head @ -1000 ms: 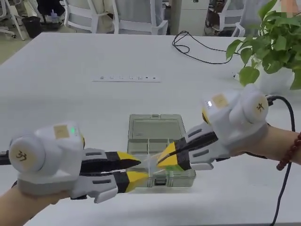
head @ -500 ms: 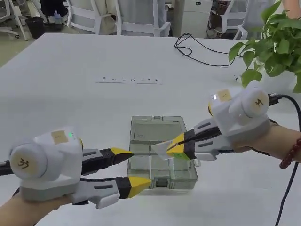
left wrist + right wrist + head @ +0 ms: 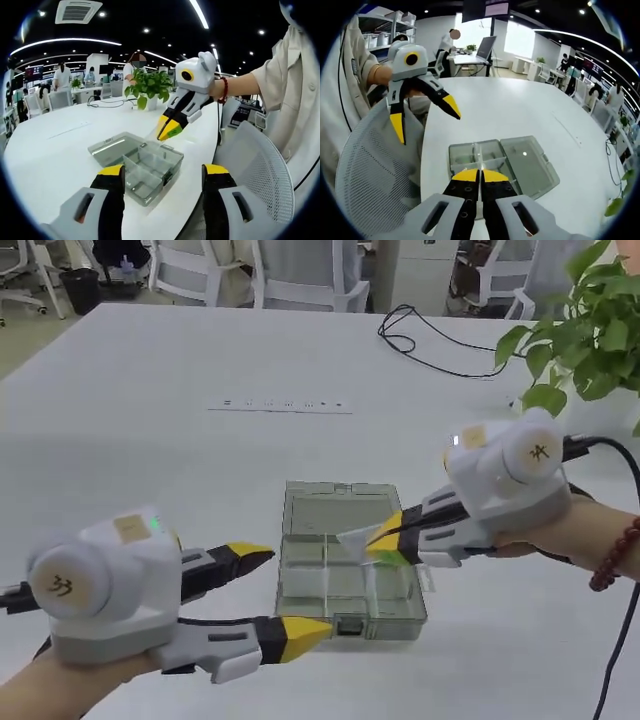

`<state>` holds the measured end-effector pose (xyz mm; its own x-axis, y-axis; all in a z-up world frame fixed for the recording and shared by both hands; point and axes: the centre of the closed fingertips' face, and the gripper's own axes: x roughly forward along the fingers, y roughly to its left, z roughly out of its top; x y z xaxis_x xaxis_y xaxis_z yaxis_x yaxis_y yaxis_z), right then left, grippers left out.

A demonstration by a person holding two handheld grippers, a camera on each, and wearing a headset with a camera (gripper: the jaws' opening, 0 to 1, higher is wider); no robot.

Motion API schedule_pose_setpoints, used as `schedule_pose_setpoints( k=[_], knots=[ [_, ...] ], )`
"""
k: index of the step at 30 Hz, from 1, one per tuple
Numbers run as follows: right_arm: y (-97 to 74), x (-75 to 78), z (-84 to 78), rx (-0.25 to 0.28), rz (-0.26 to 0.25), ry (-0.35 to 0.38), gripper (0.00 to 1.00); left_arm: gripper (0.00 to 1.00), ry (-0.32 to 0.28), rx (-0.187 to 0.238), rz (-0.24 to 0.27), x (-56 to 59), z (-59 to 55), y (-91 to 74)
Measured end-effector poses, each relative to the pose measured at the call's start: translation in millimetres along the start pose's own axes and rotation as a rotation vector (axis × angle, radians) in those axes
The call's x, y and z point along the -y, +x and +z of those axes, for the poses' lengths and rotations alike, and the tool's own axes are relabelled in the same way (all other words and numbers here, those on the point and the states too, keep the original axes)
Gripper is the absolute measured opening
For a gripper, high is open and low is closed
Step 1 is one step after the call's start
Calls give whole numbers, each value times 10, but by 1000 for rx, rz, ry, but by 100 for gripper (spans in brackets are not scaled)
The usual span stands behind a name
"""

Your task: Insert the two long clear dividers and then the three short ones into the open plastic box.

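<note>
Left tool (image 3: 277,590) has drawn back, jaws apart; right tool (image 3: 385,537), clamped on clear divider (image 3: 352,538), should seat it squarely in box (image 3: 390,620).

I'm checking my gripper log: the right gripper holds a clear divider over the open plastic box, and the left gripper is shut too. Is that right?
Not quite. The left gripper is open: the left gripper view shows its jaws wide apart with nothing between them. The rest stands: the right gripper is shut on the clear divider over the open plastic box.
</note>
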<state>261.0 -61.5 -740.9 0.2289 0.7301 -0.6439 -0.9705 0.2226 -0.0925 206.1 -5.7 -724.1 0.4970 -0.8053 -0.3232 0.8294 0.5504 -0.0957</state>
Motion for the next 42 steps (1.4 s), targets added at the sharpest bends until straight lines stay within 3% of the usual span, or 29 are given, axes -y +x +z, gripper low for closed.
schedule_pose_setpoints(
  k=[14,30,36,39,40,42],
  knots=[
    [84,99,-180,-59,-13,3,2,73,-16,-3,15,-43,-8,15],
    [123,116,-256,-99,15,5,3,73,-15,-11,15,-83,8,24],
    [145,121,-246,-172,28,11,3,73,-11,-13,16,-87,-1,26],
    [149,130,-258,-241,33,-5,2,73,2,-22,20,-93,-16,26],
    [137,129,-308,-287,36,-17,2,73,5,-25,21,-93,-20,26],
    [174,108,-258,-278,42,-38,2,72,3,-26,21,-89,-20,27]
  ],
)
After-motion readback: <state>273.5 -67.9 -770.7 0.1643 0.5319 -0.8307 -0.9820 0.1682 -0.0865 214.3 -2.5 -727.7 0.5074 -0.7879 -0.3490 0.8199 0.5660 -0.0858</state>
